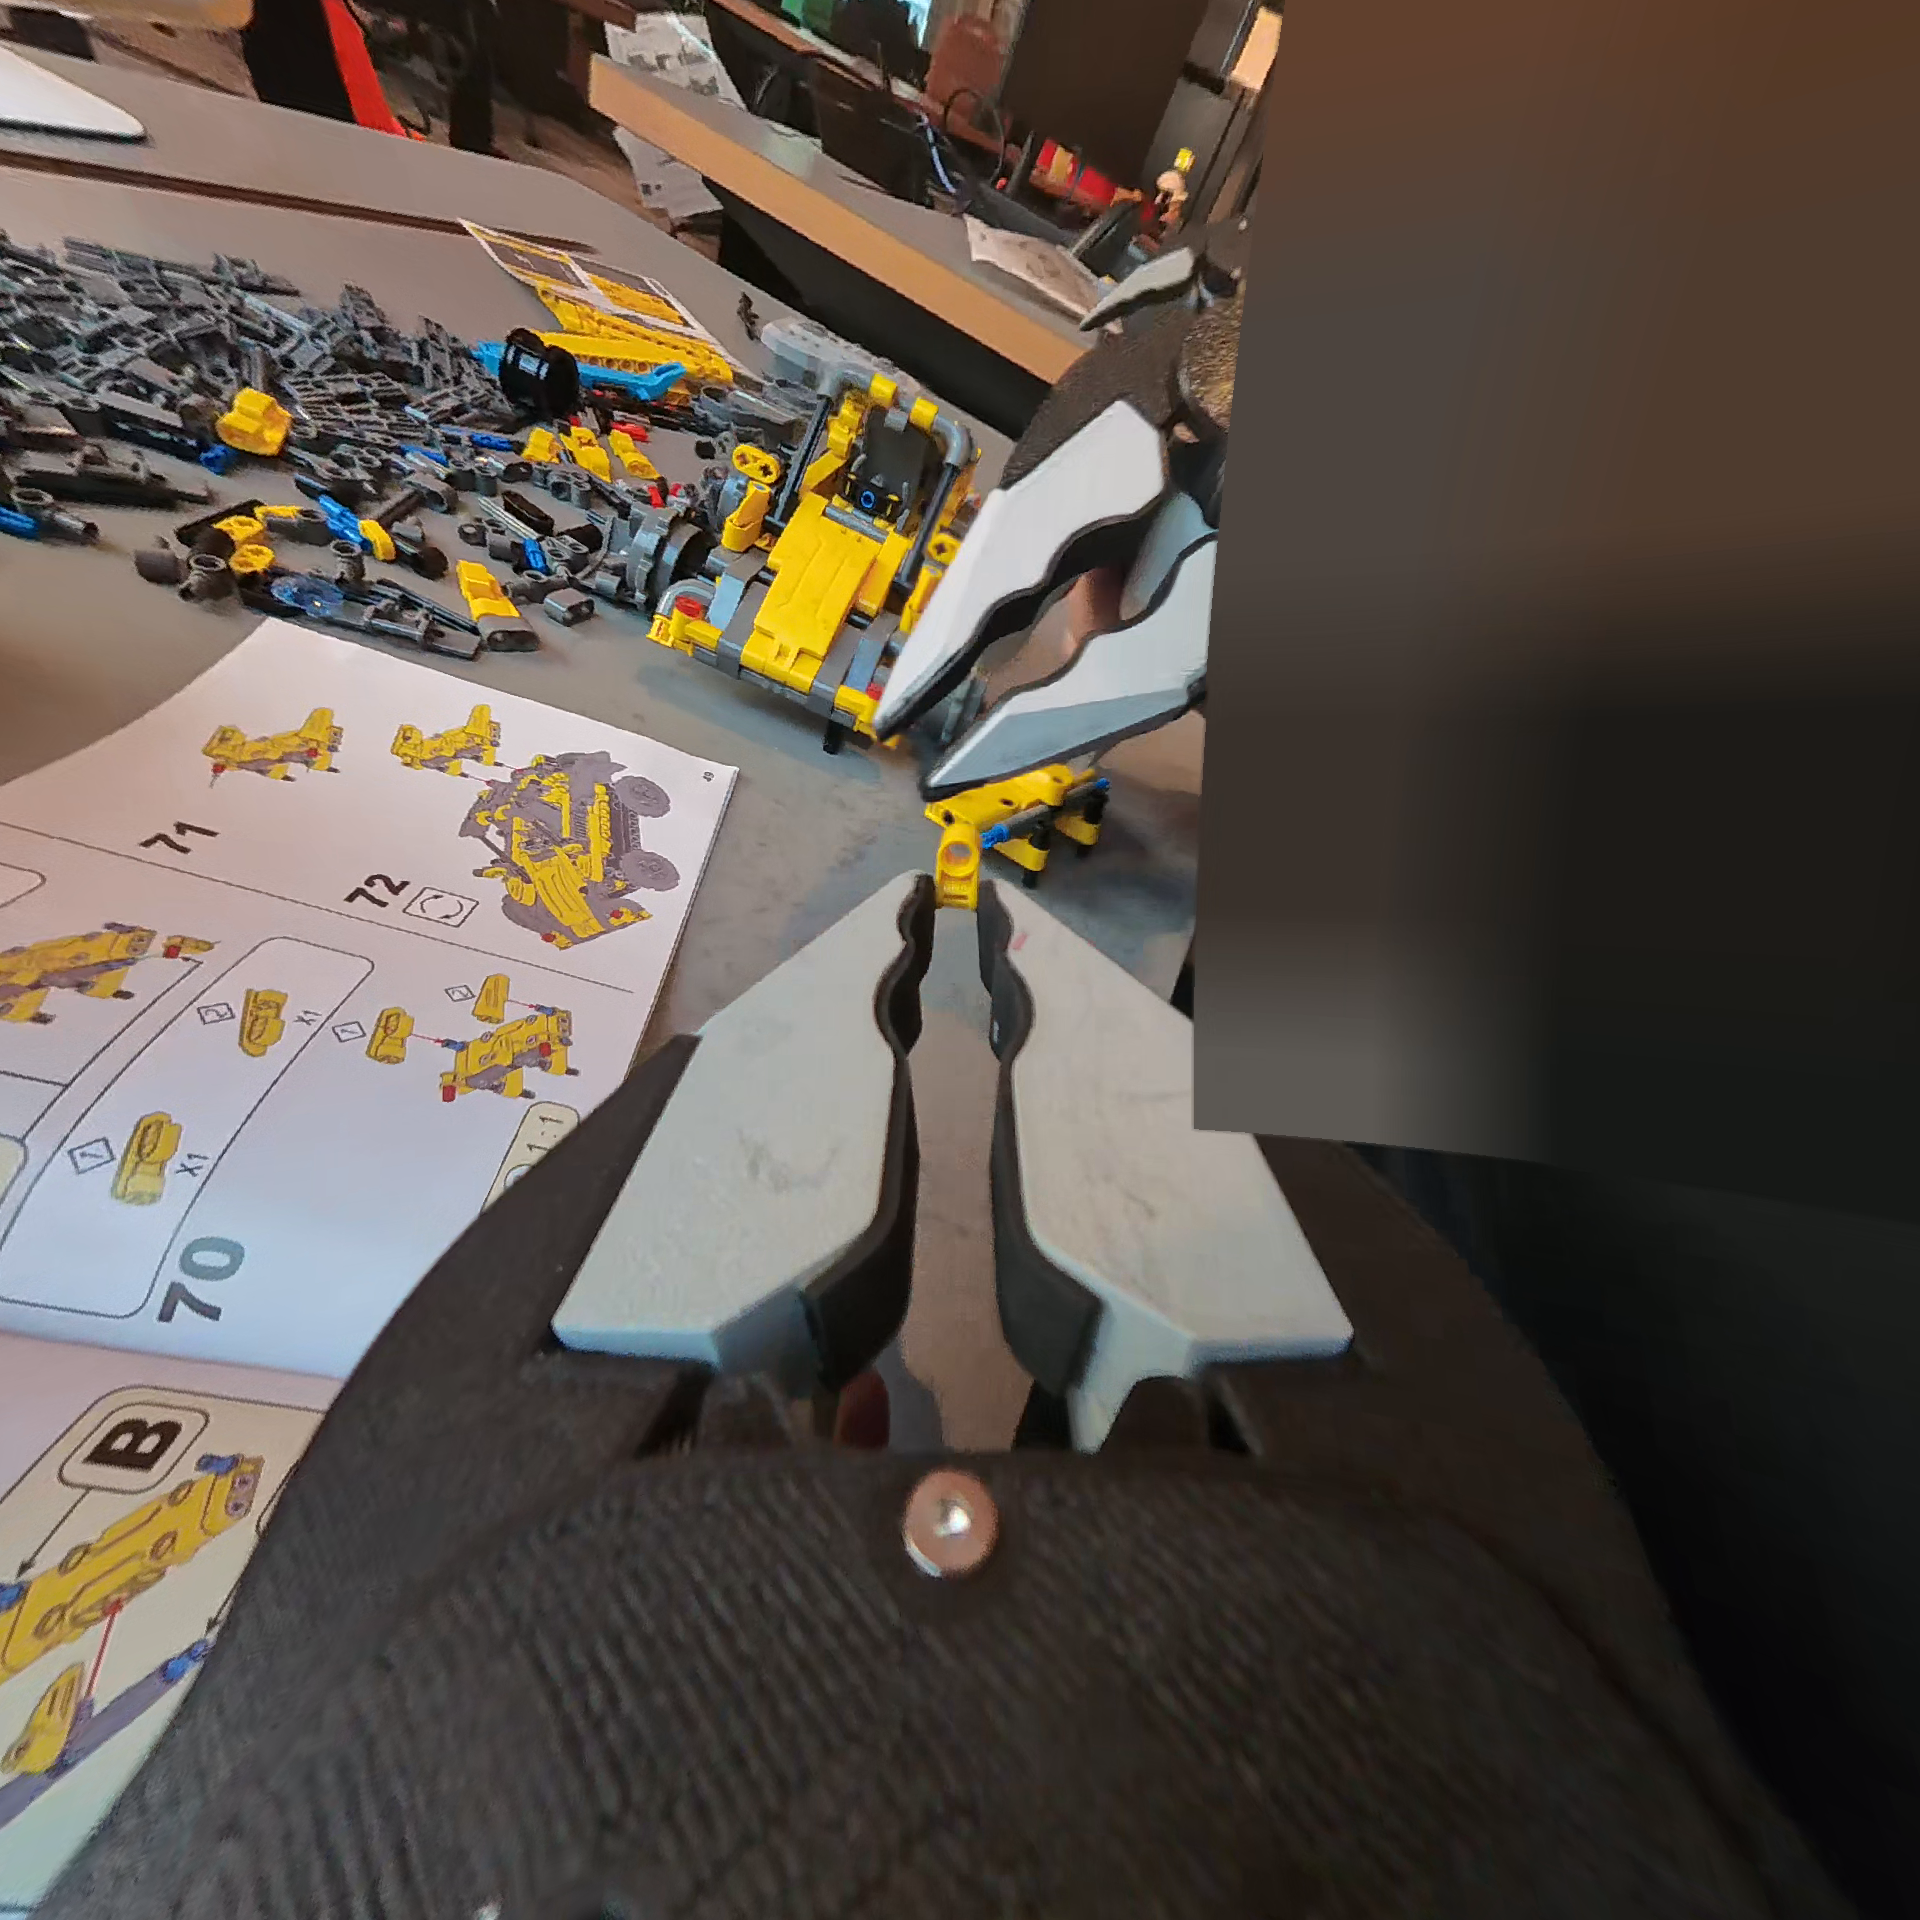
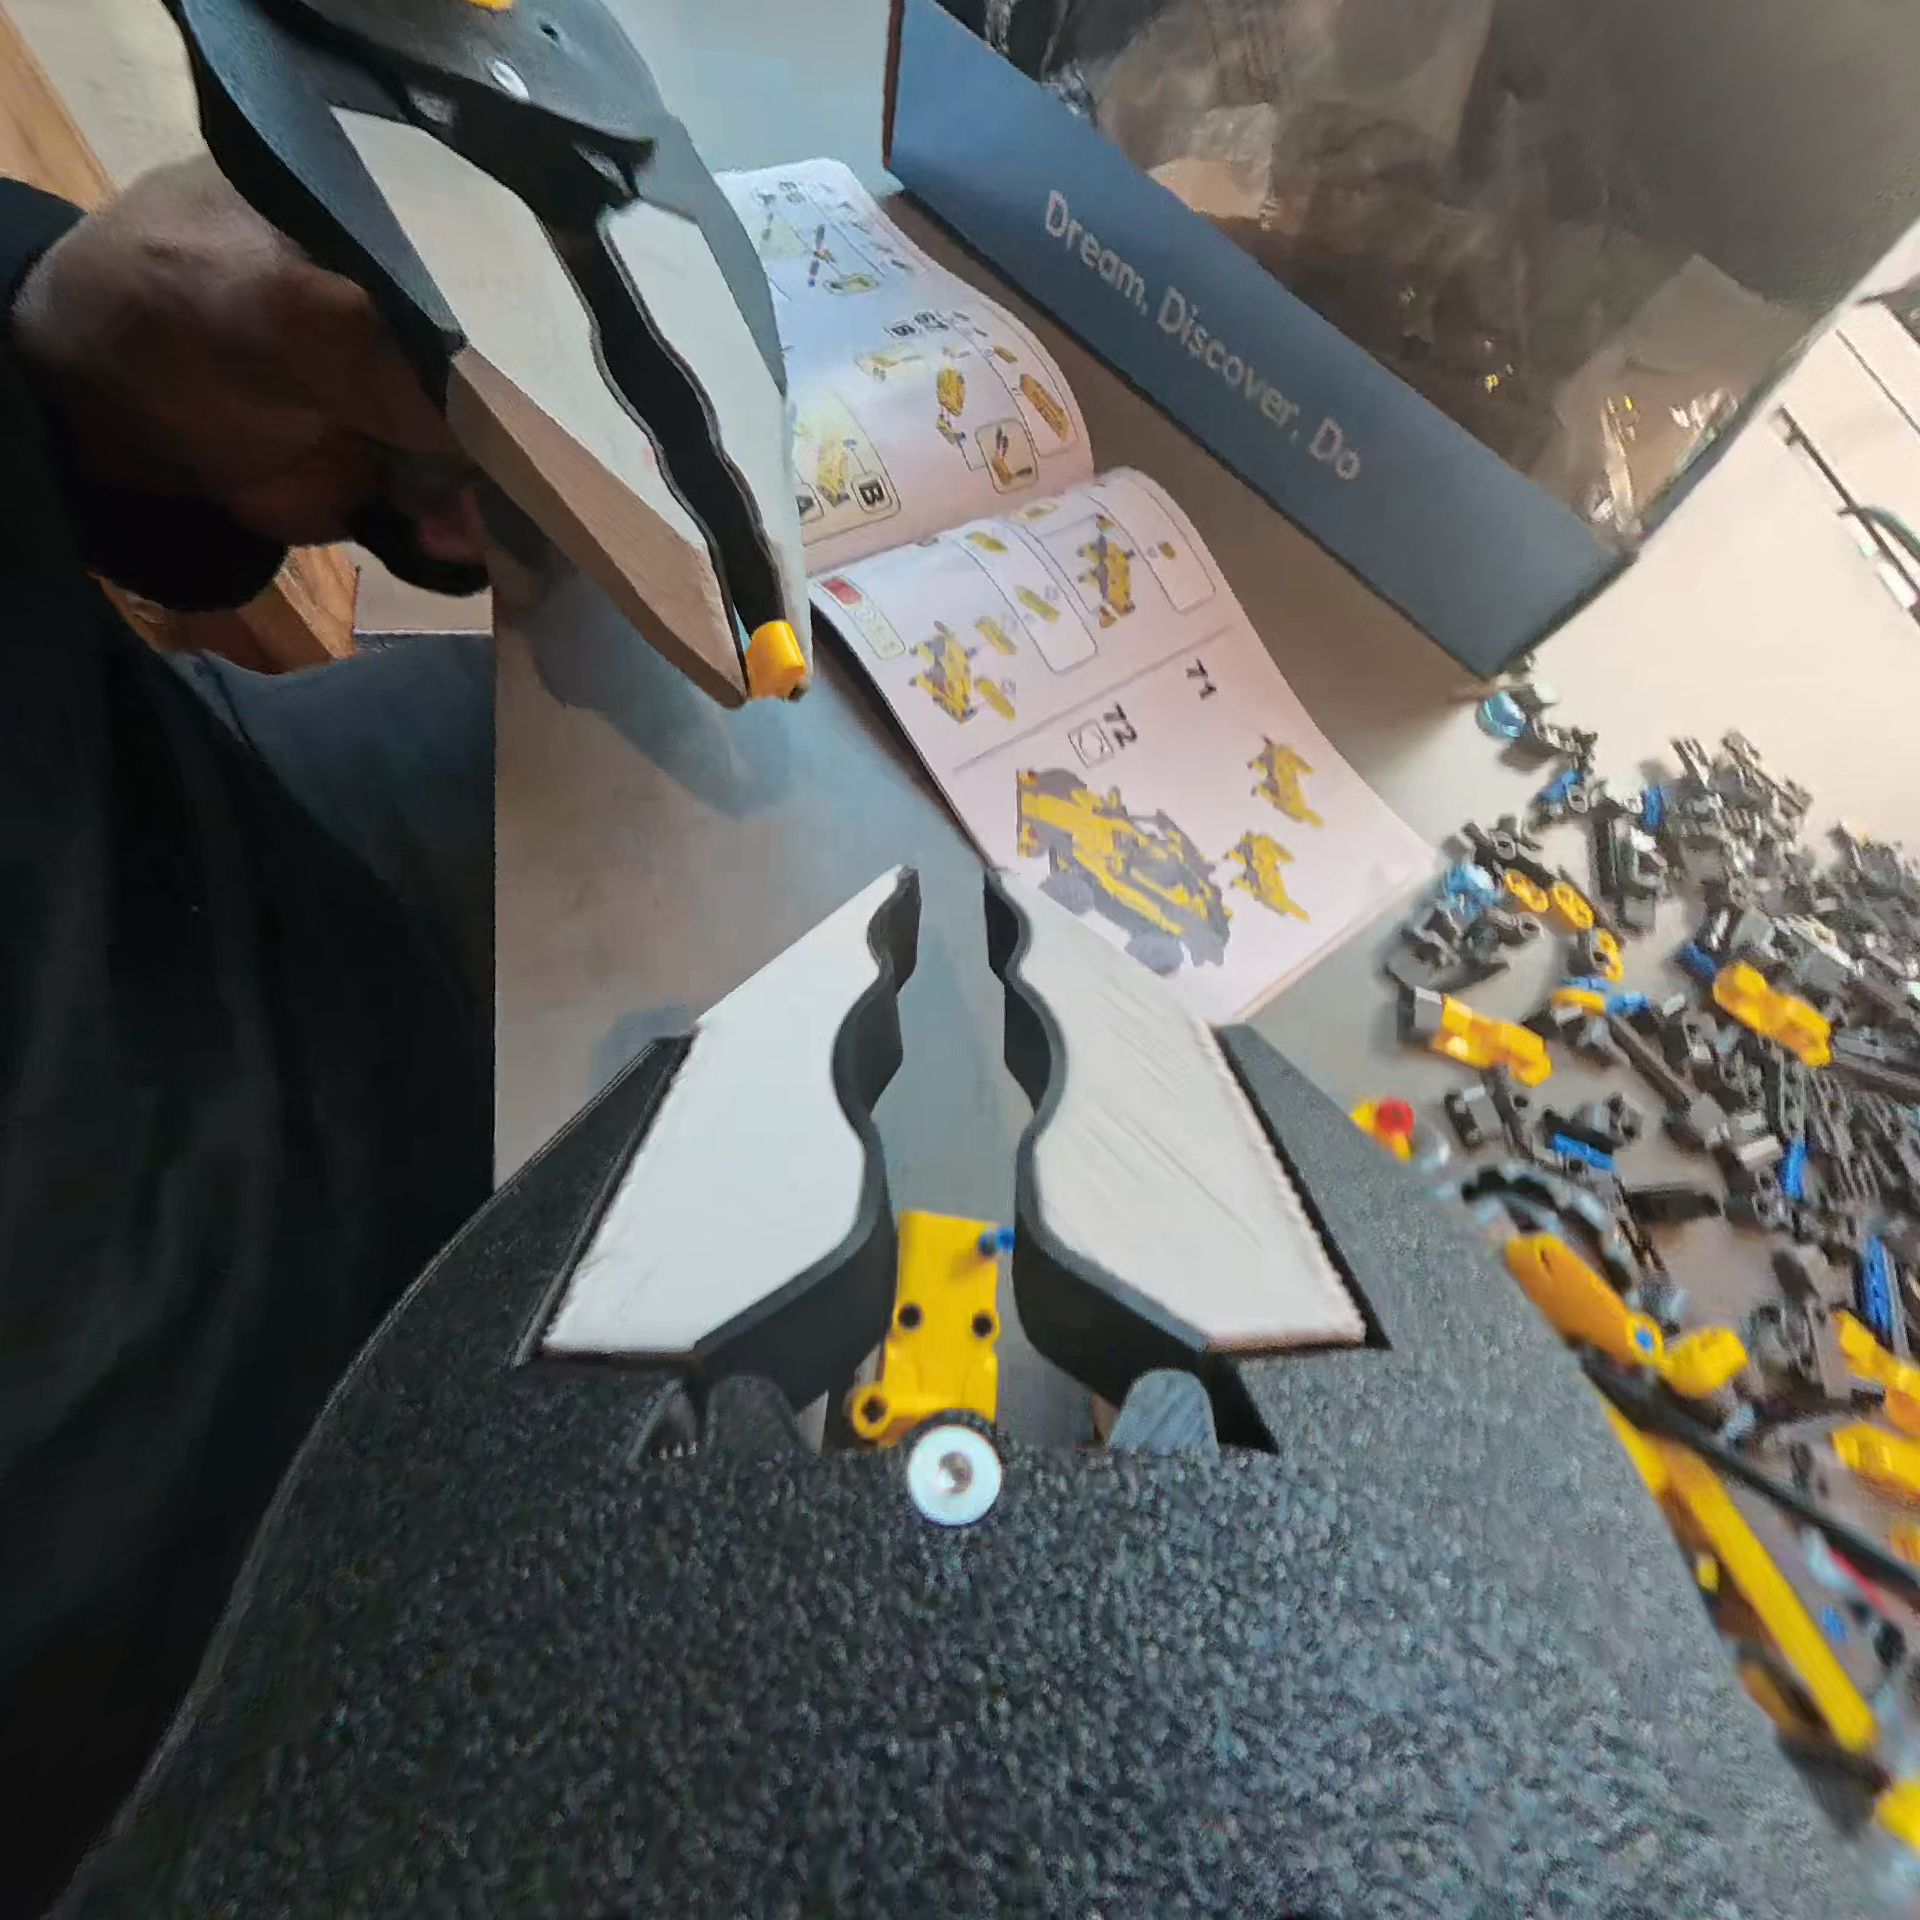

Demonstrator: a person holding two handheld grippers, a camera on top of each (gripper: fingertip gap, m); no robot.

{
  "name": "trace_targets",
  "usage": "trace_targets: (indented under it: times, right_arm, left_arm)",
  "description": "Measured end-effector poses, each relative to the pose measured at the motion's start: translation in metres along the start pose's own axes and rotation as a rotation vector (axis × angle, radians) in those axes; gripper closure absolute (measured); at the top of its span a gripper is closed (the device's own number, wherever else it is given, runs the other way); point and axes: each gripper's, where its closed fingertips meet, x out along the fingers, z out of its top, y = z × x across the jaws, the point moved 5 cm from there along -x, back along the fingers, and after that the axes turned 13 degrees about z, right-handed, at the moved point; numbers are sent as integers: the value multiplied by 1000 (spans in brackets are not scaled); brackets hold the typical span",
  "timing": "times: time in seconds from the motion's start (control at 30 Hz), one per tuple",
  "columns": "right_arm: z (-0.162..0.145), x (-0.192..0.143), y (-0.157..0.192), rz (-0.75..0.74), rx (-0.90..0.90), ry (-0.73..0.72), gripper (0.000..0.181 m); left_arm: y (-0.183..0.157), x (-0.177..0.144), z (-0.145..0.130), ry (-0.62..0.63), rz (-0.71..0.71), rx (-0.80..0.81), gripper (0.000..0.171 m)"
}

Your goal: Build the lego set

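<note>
My left gripper is shut on a small yellow connector piece, pinched at the very fingertips and held above the grey table. The right wrist view shows this gripper at upper left with the piece at its tip. My right gripper is open and empty, its jaws a little apart. A yellow sub-assembly with blue pins lies under it, seen between the finger bases. In the left wrist view the right gripper hovers just over that sub-assembly, close ahead of my left fingertips.
An open instruction booklet lies to the left. Beyond it are a partly built yellow vehicle and a spread of grey, black, blue and yellow parts. A dark blue box stands behind the booklet. A person's hand holds the left gripper. My hands' fingertips stand some 5 centimeters from each other.
</note>
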Motion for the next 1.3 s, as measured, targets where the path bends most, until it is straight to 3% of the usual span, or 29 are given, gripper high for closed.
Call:
trace_targets:
  times: [0.2, 0.43, 0.7, 0.83, 0.97, 1.17, 1.3]
  right_arm:
    - [22, 13, -15, 49, -6, -95, 169]
    - [18, 17, -12, 19, -18, -59, 170]
    - [10, -13, 10, -73, -15, -74, 171]
    - [7, -28, 26, -97, -14, -94, 171]
    - [7, -26, 45, -2, 22, -131, 168]
    - [22, -24, 69, 268, 141, -288, 165]
    - [29, -23, 70, 271, 137, -317, 169]
  left_arm:
    - [-1, -3, 1, -13, -48, -17, 167]
    - [0, -3, 1, -13, -62, -41, 167]
    - [-7, -2, 0, -78, 62, 73, 167]
    - [-20, 2, -2, -100, 53, 149, 167]
    - [-40, 6, -3, -141, -14, 184, 167]
    - [-63, 2, -3, -205, -135, 331, 167]
    - [-63, 3, -6, -194, -109, 364, 167]
